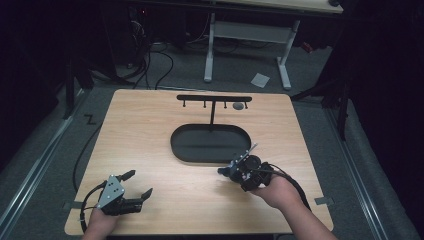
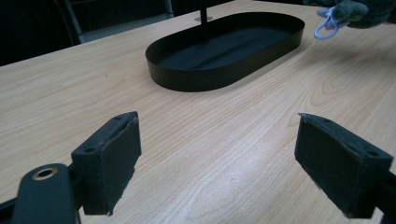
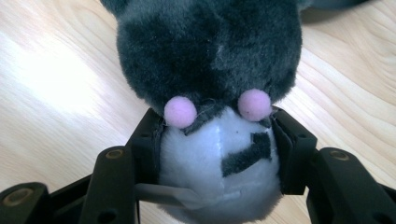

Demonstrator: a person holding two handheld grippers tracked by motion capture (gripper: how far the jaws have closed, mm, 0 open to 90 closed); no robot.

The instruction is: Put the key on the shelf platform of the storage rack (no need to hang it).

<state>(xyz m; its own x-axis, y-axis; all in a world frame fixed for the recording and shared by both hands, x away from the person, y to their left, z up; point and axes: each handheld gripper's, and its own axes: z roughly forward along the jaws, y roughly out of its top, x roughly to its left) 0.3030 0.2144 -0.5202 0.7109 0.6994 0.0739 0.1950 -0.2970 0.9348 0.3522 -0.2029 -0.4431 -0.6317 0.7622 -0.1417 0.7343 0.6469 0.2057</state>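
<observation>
We record a dark grey and white plush toy with pink cheek dots [image 3: 210, 93] clamped between the right tool's [image 3: 217, 154] jaws, just beside the black oval metal tray [image 1: 180, 145] on the light wooden surface [image 1: 150, 115]. The left tool [image 2: 217, 158] rests released, jaws wide apart, well apart from the toy.

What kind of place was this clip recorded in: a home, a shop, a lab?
Most likely a lab or recording studio, not a home. A lone wooden table stands on grey carpet amid dark surroundings, loose cables trail over the floor behind it, and a height-adjustable desk frame stands at the back.
</observation>
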